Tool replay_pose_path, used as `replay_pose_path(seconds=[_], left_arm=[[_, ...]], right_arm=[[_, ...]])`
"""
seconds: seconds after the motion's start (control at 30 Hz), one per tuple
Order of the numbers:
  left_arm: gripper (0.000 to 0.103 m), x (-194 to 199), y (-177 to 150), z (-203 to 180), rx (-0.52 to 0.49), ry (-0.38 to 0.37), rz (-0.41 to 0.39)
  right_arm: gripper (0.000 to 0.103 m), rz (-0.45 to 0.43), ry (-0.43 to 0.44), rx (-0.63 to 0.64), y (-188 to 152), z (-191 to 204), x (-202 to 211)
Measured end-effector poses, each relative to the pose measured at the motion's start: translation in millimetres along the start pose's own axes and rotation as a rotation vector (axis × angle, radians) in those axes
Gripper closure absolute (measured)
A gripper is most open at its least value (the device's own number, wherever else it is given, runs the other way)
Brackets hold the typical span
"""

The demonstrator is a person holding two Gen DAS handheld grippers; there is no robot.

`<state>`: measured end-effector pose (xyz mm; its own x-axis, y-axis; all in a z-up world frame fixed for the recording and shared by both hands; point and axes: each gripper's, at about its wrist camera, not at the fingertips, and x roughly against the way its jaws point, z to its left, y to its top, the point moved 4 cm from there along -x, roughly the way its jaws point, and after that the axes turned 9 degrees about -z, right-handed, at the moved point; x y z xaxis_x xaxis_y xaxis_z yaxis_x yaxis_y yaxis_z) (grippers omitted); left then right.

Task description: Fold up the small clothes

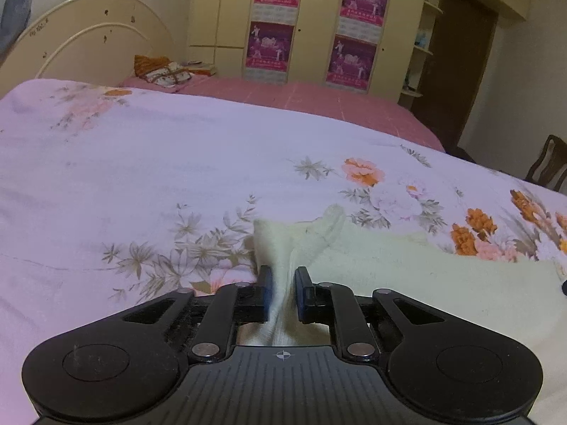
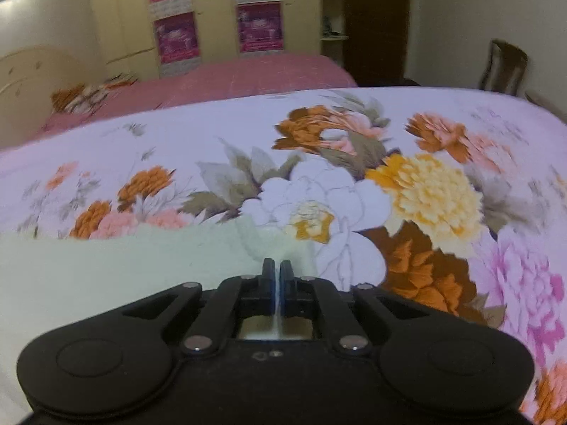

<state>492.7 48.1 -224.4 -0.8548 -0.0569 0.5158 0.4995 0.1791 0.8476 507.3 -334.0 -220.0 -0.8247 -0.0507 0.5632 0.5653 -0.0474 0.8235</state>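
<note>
Early stage, by the look of it: grasps made, no fold laid down yet.

Pale cream garment [image 1: 407, 283] spread on floral bedsheet [image 1: 141, 163], occupying the 3-to-5 o'clock part of the left wrist view; same cloth [image 2: 106, 265] seen at 8-to-9 o'clock in the right wrist view. Exact kind of garment not determinable; soft knit or fleece texture, small flap or sleeve-like tab sticking up toward 12 o'clock just beyond the left fingers.

Left gripper [image 1: 283, 283]: nearly closed, a bunched ridge of the cream cloth pinched between the pads, fabric pulled up into a tent shape at the near left edge of the garment.

Right gripper [image 2: 277, 272]: closed almost fully, a thin layer of the cloth's right edge caught between the pads, visible as a pale sliver running down the slot. Large white printed flower at 12 o'clock just past the tips. Right view slightly blurred.

Judged progress: both ends of one garment edge secured, cloth otherwise lying flat and unfolded. Remaining, probably: lift the held edge, carry it over onto the opposite side, release, smooth, then a second fold.

Risk noted: right grip thin, could slip under tension.

Background at 12 o'clock: pink bed cover [image 1: 319, 102], wardrobe with magenta posters [image 1: 276, 21], headboard [image 1: 88, 35] at 10 o'clock.
</note>
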Motion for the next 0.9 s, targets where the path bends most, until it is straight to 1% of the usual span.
replay_pose_path(seconds=[0.03, 0.07, 0.1, 0.17, 0.27, 0.3, 0.37, 0.4, 0.43, 0.47, 0.5, 0.57, 0.67, 0.73, 0.87, 0.9], left_arm=[[0.089, 5, 2, 0, -0.002, 0.000, -0.004], [0.089, 11, 5, 0, -0.005, -0.001, -0.011], [0.089, 18, 7, 0, -0.010, -0.002, -0.024], [0.088, 35, 9, -7, -0.030, -0.029, -0.044], [0.088, 55, 4, -24, -0.065, -0.098, -0.046], [0.088, 57, 0, -32, -0.074, -0.120, -0.037], [0.087, 55, -12, -47, -0.092, -0.167, 0.021], [0.087, 53, -19, -53, -0.106, -0.181, 0.047], [0.085, 50, -26, -57, -0.127, -0.176, 0.060], [0.084, 48, -30, -55, -0.130, -0.159, 0.060], [0.084, 47, -32, -49, -0.108, -0.151, 0.056], [0.084, 47, -32, -33, -0.045, -0.141, 0.059], [0.084, 51, -35, -21, -0.047, -0.115, 0.055], [0.084, 54, -37, -17, -0.042, -0.114, 0.058], [0.084, 63, -32, -25, -0.053, -0.089, 0.070], [0.083, 69, -29, -30, -0.057, -0.108, 0.065]], right_arm=[[0.079, -0.006, -0.004, -0.016, 3, -2, 4], [0.075, -0.024, 0.005, -0.046, 5, -4, 11], [0.075, -0.045, 0.013, -0.063, 7, -5, 20], [0.074, -0.072, 0.034, -0.052, 9, 0, 39], [0.074, -0.078, 0.124, -0.004, 3, 25, 60], [0.075, -0.071, 0.145, 0.009, 1, 34, 63], [0.076, -0.059, 0.182, 0.032, -8, 53, 66], [0.076, -0.050, 0.187, 0.046, -13, 61, 67], [0.076, -0.041, 0.192, 0.065, -18, 69, 66], [0.076, -0.035, 0.192, 0.087, -22, 75, 65], [0.075, -0.032, 0.177, 0.117, -27, 79, 63], [0.072, -0.018, 0.108, 0.164, -35, 72, 54], [0.072, -0.022, 0.081, 0.069, -37, 40, 54], [0.073, -0.027, 0.048, 0.056, -37, 24, 53], [0.072, -0.016, 0.014, 0.054, -39, 18, 56], [0.072, -0.015, 0.010, 0.038, -37, 19, 62]])
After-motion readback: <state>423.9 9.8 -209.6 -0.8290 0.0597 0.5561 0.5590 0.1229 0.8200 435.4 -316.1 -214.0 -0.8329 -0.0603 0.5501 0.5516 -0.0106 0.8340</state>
